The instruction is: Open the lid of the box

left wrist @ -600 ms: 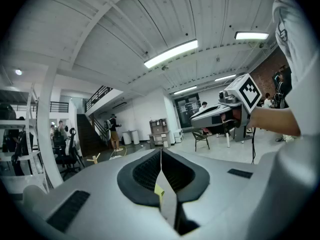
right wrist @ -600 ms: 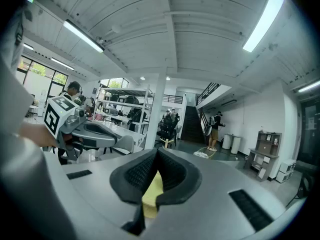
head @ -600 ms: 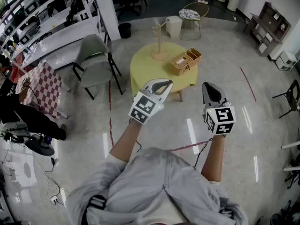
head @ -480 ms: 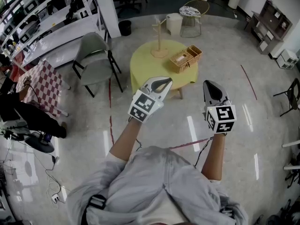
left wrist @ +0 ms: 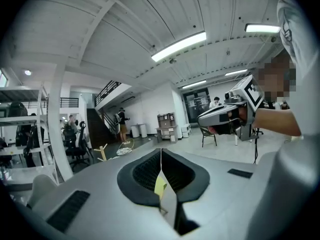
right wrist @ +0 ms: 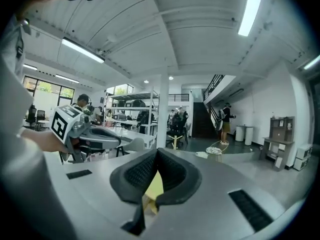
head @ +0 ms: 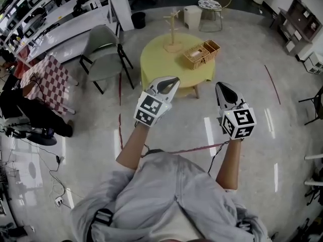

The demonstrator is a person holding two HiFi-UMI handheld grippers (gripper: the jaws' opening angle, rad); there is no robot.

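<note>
The round yellow table (head: 161, 67) is sitting slightly higher in the head view than before; the grey, tapered left gripper (head: 171, 79) and right gripper (head: 221, 85) are hovering well short of it, ribbed black pads pressed together on nothing; the rectangular woven box (head: 201, 54) is resting on the table's right side.

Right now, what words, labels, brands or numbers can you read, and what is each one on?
No readable text anywhere.
Left tongs and right tongs: black-and-white square marker patterns only, not letters.
Light brown woven box on the round yellow table: no label visible, too small to tell.
</note>
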